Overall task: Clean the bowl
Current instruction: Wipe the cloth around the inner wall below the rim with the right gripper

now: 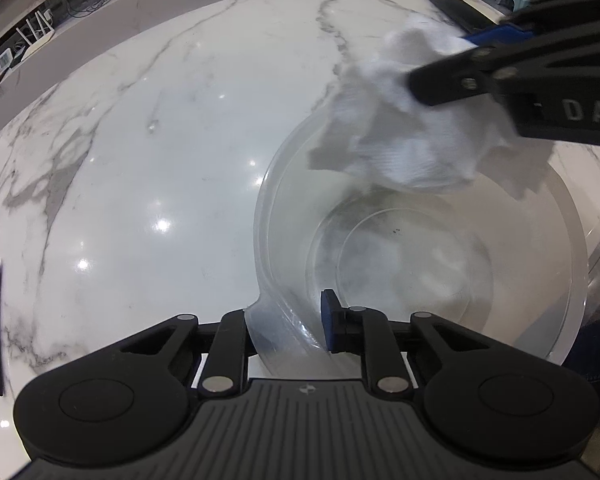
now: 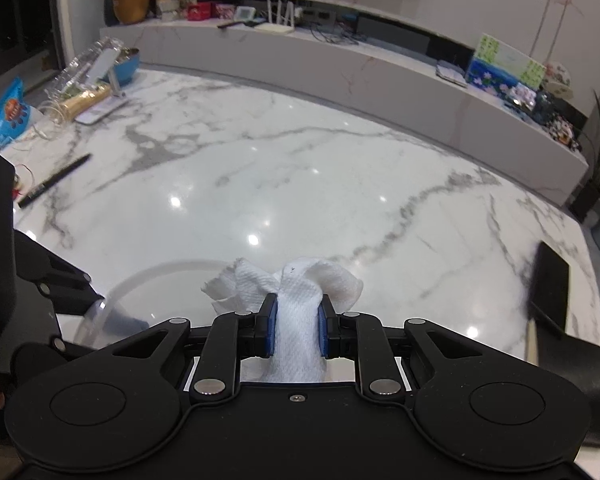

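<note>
The clear plastic bowl sits on the white marble desk, at its near right edge. The left gripper has its jaws clamped on the bowl's near rim. The right gripper pinches a crumpled white paper towel — held above the bowl's far rim.

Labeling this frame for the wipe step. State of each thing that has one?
bowl: upright on the marble table, clear, no contents visible, rim pinched by the left tongs
left tongs: shut on the bowl rim
paper towel: crumpled, clamped in the right tongs, hanging over the bowl's far rim
right tongs: shut on the paper towel
pen: lying flat on the table
</note>
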Motion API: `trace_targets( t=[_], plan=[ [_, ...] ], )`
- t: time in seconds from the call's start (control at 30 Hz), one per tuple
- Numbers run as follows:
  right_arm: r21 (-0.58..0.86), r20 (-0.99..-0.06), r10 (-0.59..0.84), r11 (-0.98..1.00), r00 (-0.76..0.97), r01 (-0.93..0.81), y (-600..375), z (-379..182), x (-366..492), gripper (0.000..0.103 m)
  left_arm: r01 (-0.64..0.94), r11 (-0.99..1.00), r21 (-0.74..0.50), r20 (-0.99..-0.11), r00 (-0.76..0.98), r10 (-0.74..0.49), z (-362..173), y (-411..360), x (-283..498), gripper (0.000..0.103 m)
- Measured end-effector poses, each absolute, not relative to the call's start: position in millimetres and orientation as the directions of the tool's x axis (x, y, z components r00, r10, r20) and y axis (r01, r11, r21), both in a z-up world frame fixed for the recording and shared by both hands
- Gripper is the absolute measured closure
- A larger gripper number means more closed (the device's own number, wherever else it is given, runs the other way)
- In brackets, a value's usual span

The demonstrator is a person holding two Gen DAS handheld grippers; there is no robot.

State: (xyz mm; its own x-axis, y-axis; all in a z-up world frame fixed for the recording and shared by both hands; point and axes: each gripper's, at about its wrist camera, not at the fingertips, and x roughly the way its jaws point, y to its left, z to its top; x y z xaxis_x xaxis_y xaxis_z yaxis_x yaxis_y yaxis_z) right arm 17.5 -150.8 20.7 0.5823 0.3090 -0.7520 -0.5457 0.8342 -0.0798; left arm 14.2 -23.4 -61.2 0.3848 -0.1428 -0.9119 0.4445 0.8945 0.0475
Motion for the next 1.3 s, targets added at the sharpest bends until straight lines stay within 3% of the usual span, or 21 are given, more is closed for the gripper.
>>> trace_targets(
  t=[0.4, 0.6, 1.1, 1.3],
  plan=[
    [0.099, -0.737, 0.487, 0.763, 0.469, -0.638, -137.1, 17.3, 25.8, 0.086, 0.436, 0.899, 0.049, -0.912, 0.386, -0.137, -56.1, -33.6, 5.8, 0.086],
    [0.114, -0.733, 0.499, 0.761, 0.463, -0.639, -136.2, 18.0, 25.1, 0.086, 0.433, 0.900, 0.044, -0.911, 0.387, -0.142, -58.6, -29.2, 11.3, 0.086],
    [-0.179, -0.764, 0.240, 0.813, 0.599, -0.554, -133.5, 19.3, 9.0, 0.086, 0.429, 0.901, 0.063, -0.910, 0.395, -0.124, -59.6, -31.7, 10.6, 0.086],
    [-0.219, -0.786, 0.179, 0.814, 0.592, -0.538, -143.8, 21.2, 1.6, 0.086, 0.429, 0.901, 0.068, -0.910, 0.396, -0.120, -60.3, -31.3, 12.5, 0.086]
  ],
)
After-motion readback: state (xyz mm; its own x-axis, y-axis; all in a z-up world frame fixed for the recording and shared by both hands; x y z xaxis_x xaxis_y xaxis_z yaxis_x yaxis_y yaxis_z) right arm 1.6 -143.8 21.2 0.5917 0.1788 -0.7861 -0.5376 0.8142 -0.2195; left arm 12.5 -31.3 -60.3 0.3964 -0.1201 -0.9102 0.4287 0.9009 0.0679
